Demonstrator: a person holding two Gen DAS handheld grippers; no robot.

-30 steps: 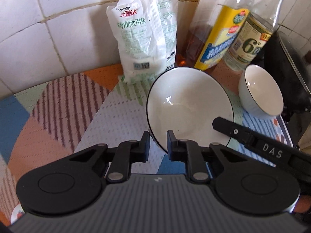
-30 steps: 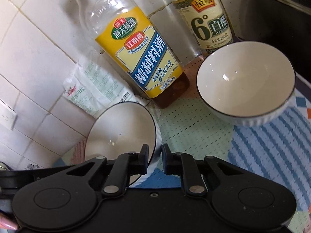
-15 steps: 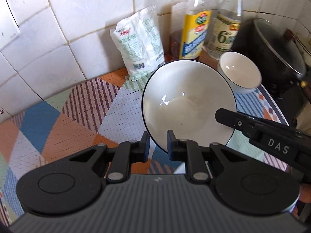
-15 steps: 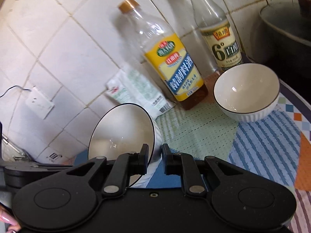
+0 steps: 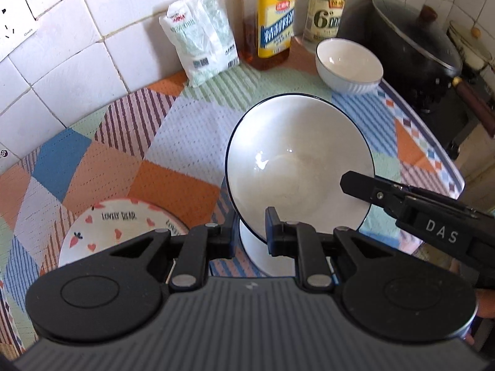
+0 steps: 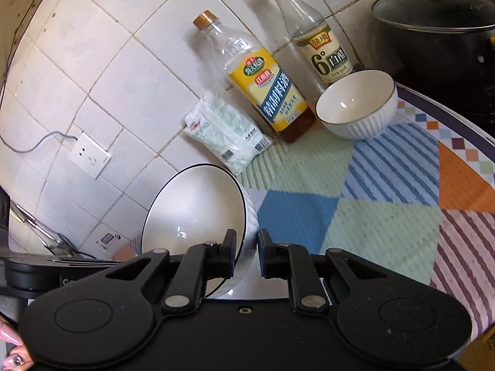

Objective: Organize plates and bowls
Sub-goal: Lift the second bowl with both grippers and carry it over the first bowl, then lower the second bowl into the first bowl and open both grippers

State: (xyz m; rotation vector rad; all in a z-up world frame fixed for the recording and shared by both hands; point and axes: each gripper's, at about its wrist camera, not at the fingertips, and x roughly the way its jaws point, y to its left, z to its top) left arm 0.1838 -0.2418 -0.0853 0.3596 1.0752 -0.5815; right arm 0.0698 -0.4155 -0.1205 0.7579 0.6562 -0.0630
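A large white bowl with a dark rim (image 5: 297, 167) is held tilted above the patterned mat. My left gripper (image 5: 250, 232) is shut on its near rim. My right gripper (image 6: 246, 252) is shut on the opposite rim of the same bowl (image 6: 195, 204); its finger shows in the left wrist view (image 5: 371, 188). A small white ribbed bowl (image 5: 348, 61) stands upright near the bottles, also in the right wrist view (image 6: 355, 105). A white plate with pink hearts (image 5: 114, 228) lies on the mat at lower left.
Against the tiled wall stand a salt bag (image 5: 201, 34), a yellow-labelled cooking wine bottle (image 5: 272, 21) and a vinegar bottle (image 5: 328, 12). A black lidded pot (image 5: 411, 46) sits at the right. The counter edge (image 5: 445, 154) runs along the right.
Both grippers have pulled back and up with the large bowl, away from the wall. The bottles and small bowl look farther off, and the heart plate has come into view.
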